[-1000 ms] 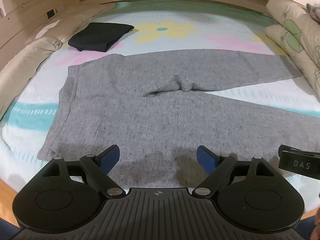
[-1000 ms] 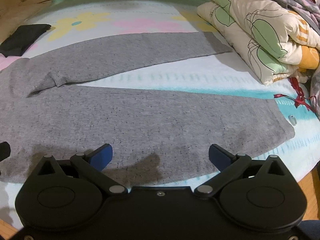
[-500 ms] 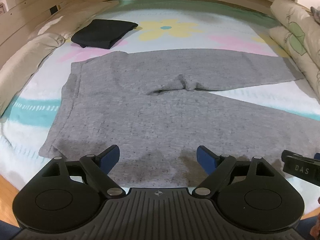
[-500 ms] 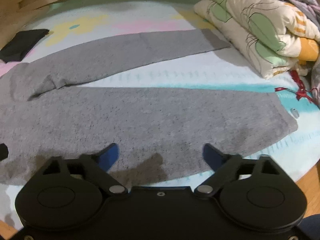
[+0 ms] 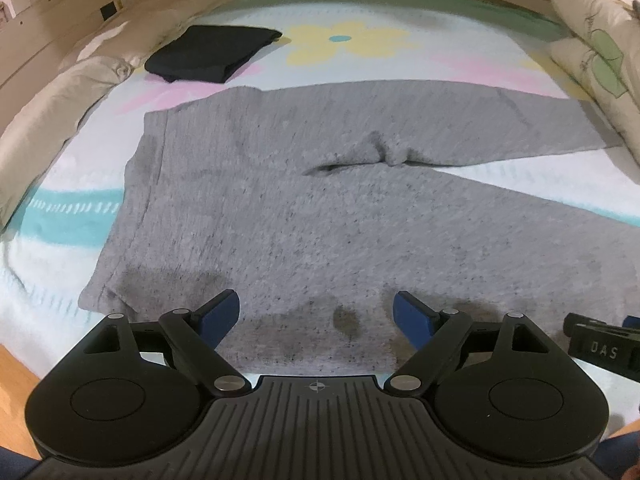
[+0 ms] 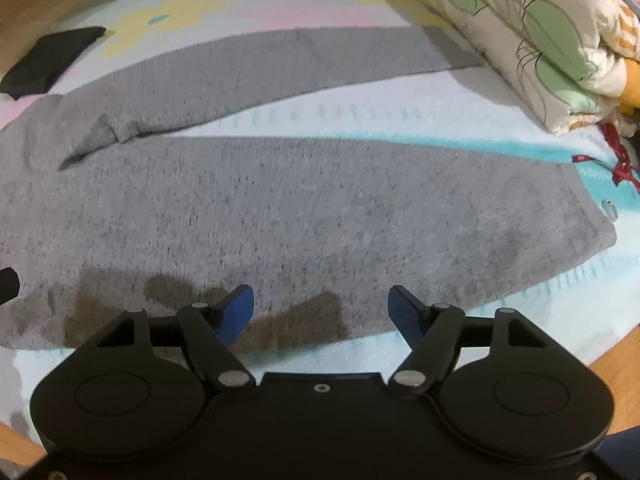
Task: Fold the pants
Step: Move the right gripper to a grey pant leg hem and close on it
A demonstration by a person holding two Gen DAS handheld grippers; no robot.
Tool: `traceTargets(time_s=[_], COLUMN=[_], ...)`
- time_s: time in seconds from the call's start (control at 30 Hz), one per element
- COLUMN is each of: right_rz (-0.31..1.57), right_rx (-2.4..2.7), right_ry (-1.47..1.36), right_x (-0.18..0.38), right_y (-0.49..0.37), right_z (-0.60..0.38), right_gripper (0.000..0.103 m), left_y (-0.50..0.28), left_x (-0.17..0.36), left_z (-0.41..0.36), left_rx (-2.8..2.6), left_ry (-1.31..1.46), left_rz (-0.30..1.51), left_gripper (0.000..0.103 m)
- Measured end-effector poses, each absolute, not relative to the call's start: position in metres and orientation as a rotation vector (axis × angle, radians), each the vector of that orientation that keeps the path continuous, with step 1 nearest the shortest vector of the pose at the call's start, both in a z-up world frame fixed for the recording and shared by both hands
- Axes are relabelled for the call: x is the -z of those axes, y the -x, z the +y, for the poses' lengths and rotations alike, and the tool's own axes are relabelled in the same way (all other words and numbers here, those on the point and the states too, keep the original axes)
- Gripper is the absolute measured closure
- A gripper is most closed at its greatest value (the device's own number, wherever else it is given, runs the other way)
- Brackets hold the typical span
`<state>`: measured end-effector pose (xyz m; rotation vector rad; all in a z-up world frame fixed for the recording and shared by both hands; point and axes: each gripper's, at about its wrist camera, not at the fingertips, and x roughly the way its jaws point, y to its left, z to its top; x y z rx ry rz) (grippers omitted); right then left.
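Observation:
Grey pants (image 5: 304, 208) lie flat on the bed, waistband at the left, both legs running to the right and spread apart. My left gripper (image 5: 316, 314) stands open just above the near edge of the pants close to the waist, with nothing pinched between its blue pads. My right gripper (image 6: 322, 310) hovers over the near edge of the near leg (image 6: 304, 216); its jaws are closing, a wide gap still shows and the pads press on nothing. The right gripper's body (image 5: 600, 346) shows at the right edge of the left wrist view.
A folded black garment (image 5: 212, 54) lies at the far left of the flowered sheet (image 5: 352, 40). A beige pillow (image 5: 52, 104) lines the left side. Folded quilts (image 6: 532, 36) are stacked at the right, with a red ribbon (image 6: 618, 160) beside them. Wooden floor (image 5: 16, 380) shows below the bed edge.
The right gripper's fingers have drawn closer together and it has tipped down slightly toward the near leg. The left gripper has edged slightly nearer the pants, its opening unchanged.

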<state>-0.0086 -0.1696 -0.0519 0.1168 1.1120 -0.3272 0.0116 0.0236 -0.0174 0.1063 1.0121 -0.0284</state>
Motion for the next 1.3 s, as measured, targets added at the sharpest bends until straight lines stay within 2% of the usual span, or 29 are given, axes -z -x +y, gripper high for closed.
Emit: traceTargets(time_s=[0.3,0.6,0.67,0.77,1.03,1.17,1.2,1.23,1.27,1.3], right_rz=[1.186,1.235,1.256,1.248,1.283,1.297,1.300,1.301,1.300,1.295], right_rx=[0.335,0.339,0.333,0.335,0.320,0.295,0.289,0.283,0.279,0.265], right_ry=[-0.104,-0.094,-0.123,-0.131,-0.222,-0.234,-0.238,-0.248,-0.259,-0.275], right_x=[0.070,0.092,0.099,0.101,0.106,0.106,0.103,0.099,0.093,0.086], right_y=[-0.013,-0.037,-0.039,-0.040,-0.045,-0.048,-0.048,-0.047,-0.046,-0.046], right_z=[-0.165,-0.164,-0.166,-0.168,-0.181,-0.185,-0.186,-0.188,-0.190,-0.194], right_gripper=[0.026,0.015,0.008,0.002,0.001,0.003,0.007,0.019,0.027,0.027], left_y=[-0.030,-0.048,-0.052,-0.058,-0.061,-0.060,-0.062,-0.065,-0.071,-0.078], left_x=[0.032,0.050,0.057,0.068,0.089,0.075,0.068,0.061,0.056,0.051], left_z=[0.026,0.022,0.022,0.024,0.030,0.028,0.027,0.027,0.026,0.023], left_rx=[0.012,0.024,0.022,0.010,0.009,-0.020,-0.031,-0.046,-0.059,-0.061], left_ry=[-0.089,-0.105,-0.099,-0.081,-0.082,-0.092,-0.093,-0.087,-0.072,-0.058], left_rz=[1.070,1.116,1.130,1.162,1.202,1.158,1.134,1.111,1.091,1.079], left_gripper=[0.019,0.019,0.019,0.019,0.017,0.022,0.022,0.022,0.022,0.022])
